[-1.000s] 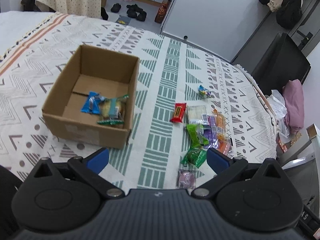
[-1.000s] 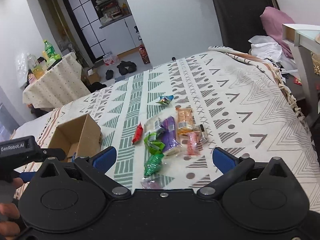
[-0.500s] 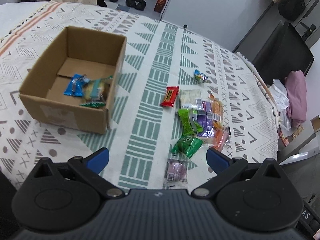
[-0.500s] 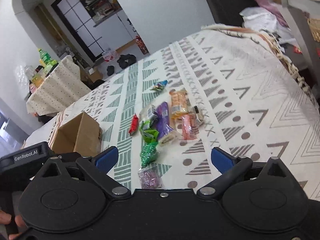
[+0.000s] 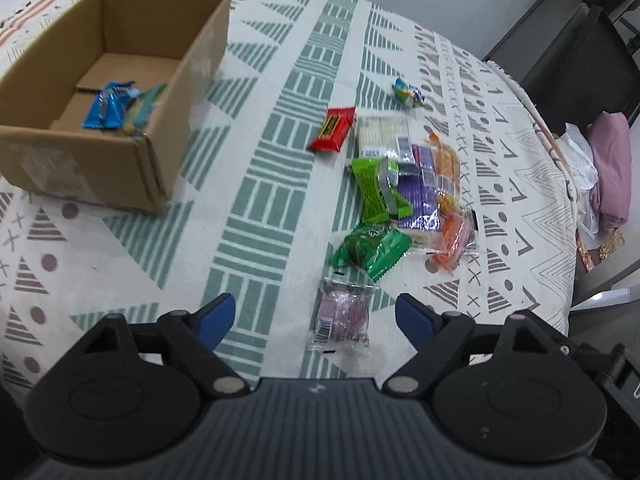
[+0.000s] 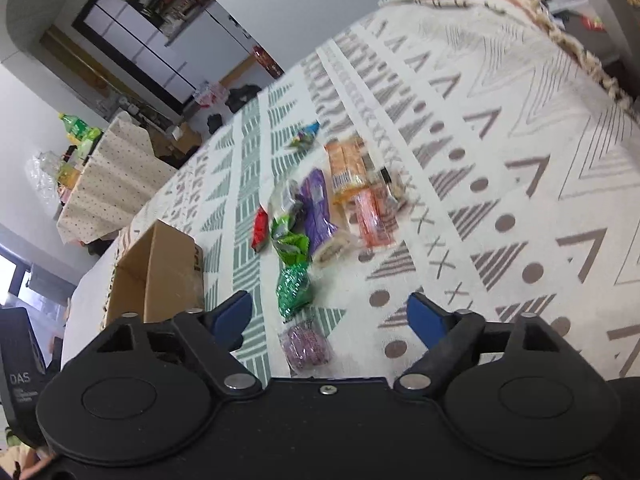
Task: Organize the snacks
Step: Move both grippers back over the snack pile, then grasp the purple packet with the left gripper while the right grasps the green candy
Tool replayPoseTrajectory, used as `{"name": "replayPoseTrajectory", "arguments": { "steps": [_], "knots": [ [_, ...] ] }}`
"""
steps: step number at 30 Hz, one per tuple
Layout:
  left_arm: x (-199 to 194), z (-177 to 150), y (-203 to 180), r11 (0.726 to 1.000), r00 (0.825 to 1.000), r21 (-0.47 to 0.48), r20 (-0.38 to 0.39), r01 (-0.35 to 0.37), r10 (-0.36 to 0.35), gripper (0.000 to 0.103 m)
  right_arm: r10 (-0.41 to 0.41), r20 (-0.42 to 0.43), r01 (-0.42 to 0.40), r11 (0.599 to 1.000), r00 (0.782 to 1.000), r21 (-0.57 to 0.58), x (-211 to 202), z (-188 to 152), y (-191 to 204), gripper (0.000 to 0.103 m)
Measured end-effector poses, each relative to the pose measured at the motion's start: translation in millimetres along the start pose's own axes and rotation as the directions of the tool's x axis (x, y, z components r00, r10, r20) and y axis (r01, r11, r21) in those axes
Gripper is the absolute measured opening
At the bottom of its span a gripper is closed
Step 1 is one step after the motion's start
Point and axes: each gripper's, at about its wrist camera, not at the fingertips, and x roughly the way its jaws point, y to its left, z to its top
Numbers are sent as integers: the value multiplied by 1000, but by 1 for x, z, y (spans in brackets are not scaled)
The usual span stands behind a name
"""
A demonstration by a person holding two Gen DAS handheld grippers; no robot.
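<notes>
An open cardboard box (image 5: pixel 168 92) sits on the patterned cloth at the left and holds a blue snack (image 5: pixel 108 106) and a teal one. It also shows in the right wrist view (image 6: pixel 160 272). Loose snacks lie to its right: a red bar (image 5: pixel 332 129), green packs (image 5: pixel 372 250), a purple pack (image 5: pixel 418 196), orange packs (image 5: pixel 450 236). A clear-wrapped purple snack (image 5: pixel 343 316) lies nearest. My left gripper (image 5: pixel 315 316) is open and empty just above it. My right gripper (image 6: pixel 331 316) is open and empty over the same snack (image 6: pixel 306 346).
The patterned cloth (image 5: pixel 280 168) covers the whole surface. Its right edge (image 5: pixel 568 200) drops off toward a pink cushion (image 5: pixel 610 168) and clutter. A small blue-green candy (image 5: pixel 408 94) lies apart at the back. A covered side table with bottles (image 6: pixel 100 168) stands beyond.
Both grippers have moved forward and down toward the snack pile. The clear-wrapped purple snack now lies between the fingers of each. The box has shifted left in the left wrist view.
</notes>
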Motion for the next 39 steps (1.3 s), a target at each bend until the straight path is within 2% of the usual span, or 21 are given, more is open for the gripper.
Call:
{"name": "replayPoseTrajectory", "arguments": {
  "steps": [4,10,17,20,22,26,30,34,39],
  "knots": [
    [15,-1,-2,999,1000,-39,-29,7,-8,78,21,-24,-20,999,999,34,12,3,-4,77],
    [37,-5,-11,999,998,-46,-67,3,-6,70,30,-54,-24,993,998,112,30,9,-16,70],
    [57,-9,-14,999,996,-47,-87,1,-5,66,100,-71,-86,981,992,173,50,14,-22,66],
    [64,-9,-13,998,996,-56,-89,-11,6,54,155,-83,-133,967,984,219,59,17,-26,66],
    [64,-7,-12,998,997,-52,-77,-23,19,35,160,-88,-138,968,983,211,64,18,-23,66],
    [63,-1,-5,997,996,-72,-93,-15,9,32,181,-119,-156,970,976,189,79,19,-15,60],
    [58,3,2,996,996,-77,-87,-37,30,31,178,-147,-151,973,973,174,90,18,-9,57],
    [55,9,13,995,996,-92,-81,-41,33,31,180,-145,-159,976,973,146,95,18,-3,57],
    [51,15,24,993,996,-104,-74,-58,50,31,143,-162,-126,985,976,115,105,17,4,57]
  ]
}}
